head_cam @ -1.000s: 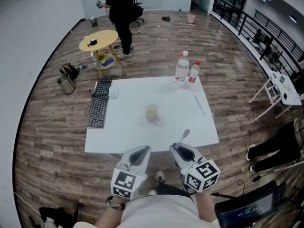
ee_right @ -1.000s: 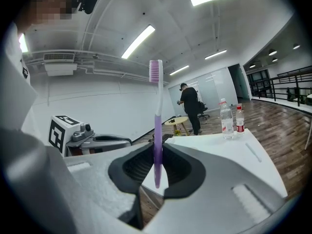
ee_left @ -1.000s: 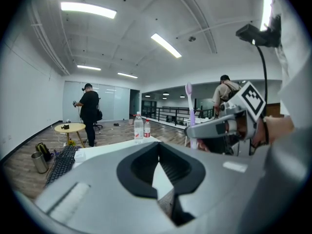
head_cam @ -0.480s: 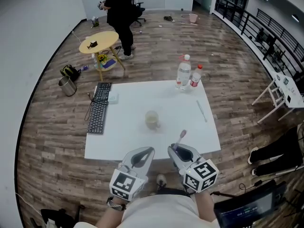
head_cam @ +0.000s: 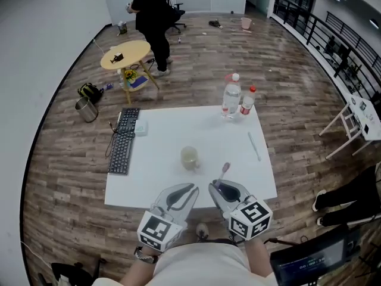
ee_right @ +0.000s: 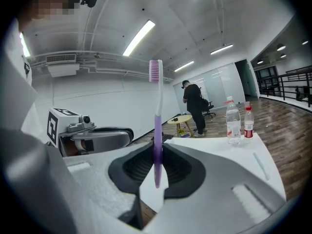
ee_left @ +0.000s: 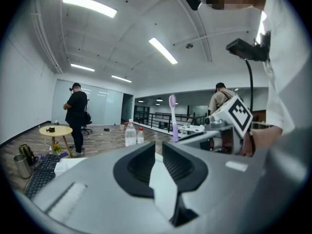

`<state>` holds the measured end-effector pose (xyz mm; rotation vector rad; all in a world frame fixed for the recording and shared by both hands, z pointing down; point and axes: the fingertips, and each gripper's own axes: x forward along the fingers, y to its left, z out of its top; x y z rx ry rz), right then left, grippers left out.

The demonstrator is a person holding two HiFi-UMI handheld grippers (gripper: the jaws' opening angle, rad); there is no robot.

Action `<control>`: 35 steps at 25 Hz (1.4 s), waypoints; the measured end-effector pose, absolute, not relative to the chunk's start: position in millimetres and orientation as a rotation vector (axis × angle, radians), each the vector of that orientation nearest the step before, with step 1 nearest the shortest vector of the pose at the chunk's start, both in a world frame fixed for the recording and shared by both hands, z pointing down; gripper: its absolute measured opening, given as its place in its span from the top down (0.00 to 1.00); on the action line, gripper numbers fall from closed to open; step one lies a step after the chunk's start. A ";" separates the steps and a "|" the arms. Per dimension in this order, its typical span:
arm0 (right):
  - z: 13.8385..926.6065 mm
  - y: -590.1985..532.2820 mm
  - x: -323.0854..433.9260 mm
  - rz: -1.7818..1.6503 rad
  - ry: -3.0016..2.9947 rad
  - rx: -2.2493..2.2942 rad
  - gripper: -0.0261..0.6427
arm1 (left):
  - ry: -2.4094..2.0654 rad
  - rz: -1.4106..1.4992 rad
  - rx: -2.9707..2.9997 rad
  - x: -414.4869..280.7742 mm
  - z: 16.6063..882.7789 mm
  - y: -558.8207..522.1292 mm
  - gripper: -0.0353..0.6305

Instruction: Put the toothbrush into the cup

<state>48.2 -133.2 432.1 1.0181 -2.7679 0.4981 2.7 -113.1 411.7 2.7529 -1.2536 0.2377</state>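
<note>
No writing can be read anywhere — all too small or blurred.

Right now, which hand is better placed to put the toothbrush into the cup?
Right. The right gripper is shut on the toothbrush, held upright, with the cup just ahead of it. The left gripper holds nothing, and its fingers are opening.

Wood-plank floor (head_cam: pixel 196 58), white wall (head_cam: pixel 41 34), round yellow table (head_cam: pixel 124 53), ceiling strip lights (ee_left: pixel 163 50).
</note>
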 end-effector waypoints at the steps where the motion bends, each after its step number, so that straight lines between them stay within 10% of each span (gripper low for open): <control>1: 433.4 -135.2 48.6 0.503 -2.768 1.003 0.88 | -1.239 0.239 2.758 5.9 413.6 -114.5 0.86; 35: 481.9 -159.9 -2.6 0.128 -2.611 0.440 0.88 | -1.069 0.296 2.617 14.5 435.1 -176.3 0.78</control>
